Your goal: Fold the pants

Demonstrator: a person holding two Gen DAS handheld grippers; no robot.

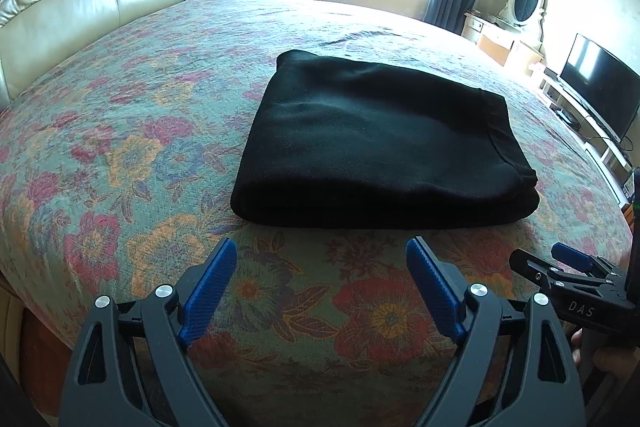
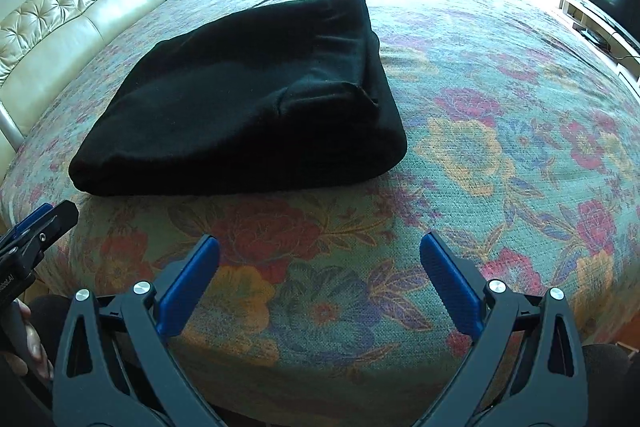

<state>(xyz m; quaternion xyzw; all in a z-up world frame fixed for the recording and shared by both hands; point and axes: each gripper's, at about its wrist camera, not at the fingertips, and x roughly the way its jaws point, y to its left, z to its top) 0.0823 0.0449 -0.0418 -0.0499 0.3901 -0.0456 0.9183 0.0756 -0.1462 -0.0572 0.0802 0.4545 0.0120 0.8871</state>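
While the black pants (image 1: 380, 139) are lying folded into a compact rectangle on the floral bedspread (image 1: 120, 155), both tools are hovering over the near edge of the bed, apart from the cloth. Working left to right: the left gripper (image 1: 320, 287) is standing with jaws spread wide and nothing between them; the right gripper (image 2: 320, 283) is likewise gaping and carrying nothing. Judging by the stacked layers, folding is appearing complete or nearly so; any next move is calling only for squaring the loose right-hand edge.

White letters "DAS" stand on the right tongs (image 1: 568, 259); other lettering is cut off.
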